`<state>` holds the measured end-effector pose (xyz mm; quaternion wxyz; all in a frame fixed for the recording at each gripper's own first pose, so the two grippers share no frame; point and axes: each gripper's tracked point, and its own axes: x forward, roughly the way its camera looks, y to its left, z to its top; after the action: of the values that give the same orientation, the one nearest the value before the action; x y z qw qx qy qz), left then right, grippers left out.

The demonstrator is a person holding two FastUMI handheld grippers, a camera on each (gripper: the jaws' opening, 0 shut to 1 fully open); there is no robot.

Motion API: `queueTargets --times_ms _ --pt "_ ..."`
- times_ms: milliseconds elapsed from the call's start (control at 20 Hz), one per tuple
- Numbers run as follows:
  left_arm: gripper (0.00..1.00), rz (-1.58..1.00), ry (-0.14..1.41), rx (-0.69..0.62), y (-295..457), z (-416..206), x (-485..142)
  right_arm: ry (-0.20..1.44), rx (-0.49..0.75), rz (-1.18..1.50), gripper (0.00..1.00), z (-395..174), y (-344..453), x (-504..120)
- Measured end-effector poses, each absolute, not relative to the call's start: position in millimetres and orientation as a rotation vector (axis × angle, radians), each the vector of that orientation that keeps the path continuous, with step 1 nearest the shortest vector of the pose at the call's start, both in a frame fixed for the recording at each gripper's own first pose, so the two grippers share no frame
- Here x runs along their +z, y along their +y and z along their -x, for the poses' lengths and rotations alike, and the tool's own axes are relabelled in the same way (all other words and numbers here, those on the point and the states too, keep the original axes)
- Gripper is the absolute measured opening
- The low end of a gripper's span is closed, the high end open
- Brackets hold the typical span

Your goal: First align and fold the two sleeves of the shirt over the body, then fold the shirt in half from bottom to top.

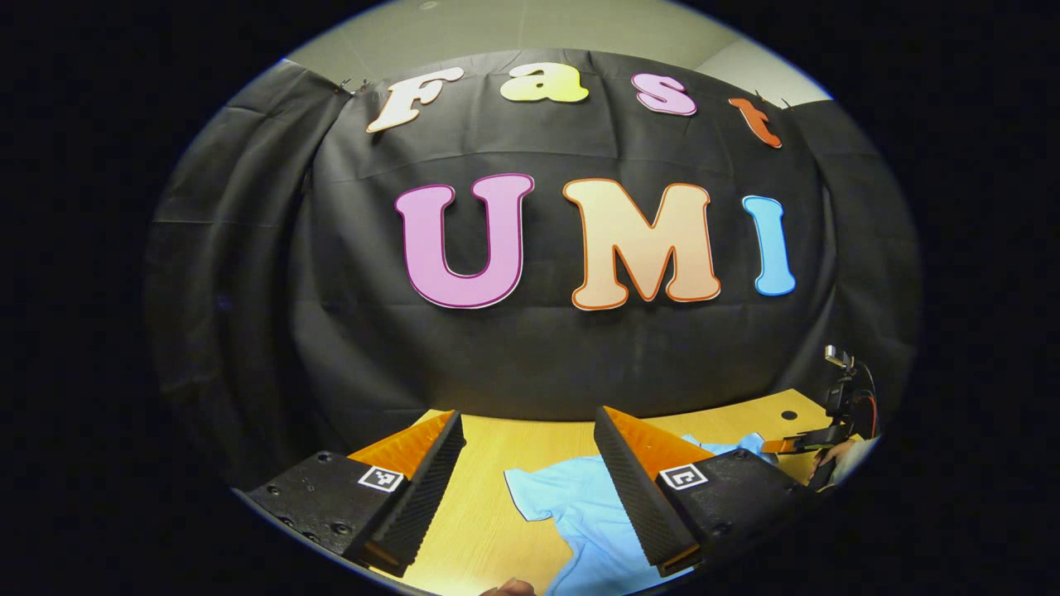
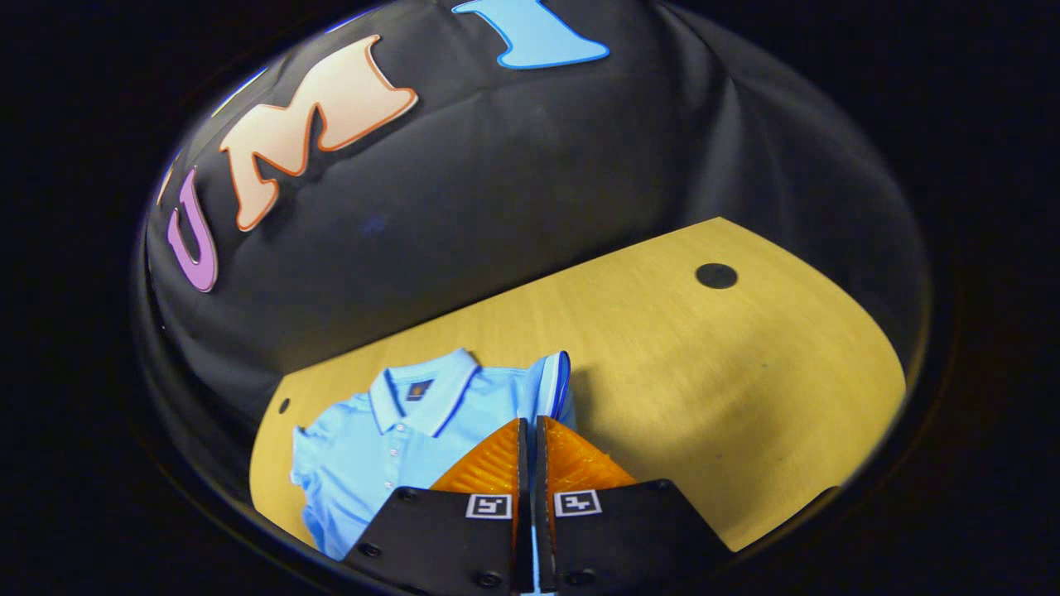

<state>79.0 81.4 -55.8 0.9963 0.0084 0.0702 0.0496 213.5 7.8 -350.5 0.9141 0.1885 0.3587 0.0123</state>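
A light blue polo shirt [image 2: 373, 447] lies on the wooden table [image 2: 704, 372], collar toward the wall. My right gripper [image 2: 532, 422] is shut on the shirt's sleeve [image 2: 553, 381], whose dark-trimmed cuff stands up just past the fingertips; a sliver of blue cloth shows between the fingers. In the left gripper view, my left gripper [image 1: 528, 415] hangs open above the table with nothing between its fingers. The shirt [image 1: 580, 513] lies below it, its other sleeve [image 1: 530, 497] spread flat. Far to the right in that view, the right gripper [image 1: 807, 445] holds raised cloth.
The black cloth wall [image 2: 513, 190] closes the table's far side. A round black hole [image 2: 716, 276] sits in the bare wood right of the shirt, and a smaller hole [image 2: 284, 406] near the left corner. A person's fingertip [image 1: 509, 588] shows at the bottom edge.
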Motion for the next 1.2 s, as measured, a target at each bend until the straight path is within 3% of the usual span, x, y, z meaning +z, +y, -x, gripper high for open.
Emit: queueTargets --times_ms 400,500,550,600,650,800,950,1000,1100,1150,1200 --pt "0.96 -0.004 0.178 0.133 102.5 -76.1 -71.3 0.786 0.157 -0.392 0.04 -201.5 104.6 -376.6" --pt "0.96 0.010 0.196 0.140 107.9 -76.2 -80.0 0.821 0.187 -0.376 0.08 -192.0 120.5 -383.9" --pt "0.96 0.022 0.199 0.141 109.6 -78.1 -83.0 0.821 0.202 -0.363 0.19 -187.5 120.5 -382.6" --pt "0.96 0.032 0.202 0.142 110.5 -80.5 -86.3 0.806 0.218 -0.346 0.54 -185.6 123.1 -375.9" --pt "0.96 0.037 0.206 0.144 112.0 -85.2 -91.1 0.785 0.233 -0.323 0.45 -186.2 123.9 -370.1" --pt "0.96 0.057 0.234 0.138 113.3 -105.8 -116.7 0.733 0.253 -0.251 0.97 -175.3 115.5 -343.6" --pt "0.95 0.092 0.306 0.129 115.7 -130.7 -159.7 0.679 0.250 -0.204 0.98 -163.0 97.9 -314.4" --pt "0.95 0.105 0.329 0.129 116.8 -139.5 -173.5 0.665 0.240 -0.183 0.93 -157.8 87.4 -304.7" --pt "0.95 0.124 0.401 0.122 115.9 -155.9 -209.6 0.627 0.211 -0.155 0.98 -150.5 65.1 -282.6" --pt "0.95 0.132 0.442 0.116 113.0 -161.0 -228.7 0.608 0.196 -0.150 0.93 -146.7 54.8 -272.0" --pt "0.95 0.134 0.472 0.116 114.2 -169.0 -244.4 0.594 0.178 -0.149 0.98 -143.6 43.2 -262.8"
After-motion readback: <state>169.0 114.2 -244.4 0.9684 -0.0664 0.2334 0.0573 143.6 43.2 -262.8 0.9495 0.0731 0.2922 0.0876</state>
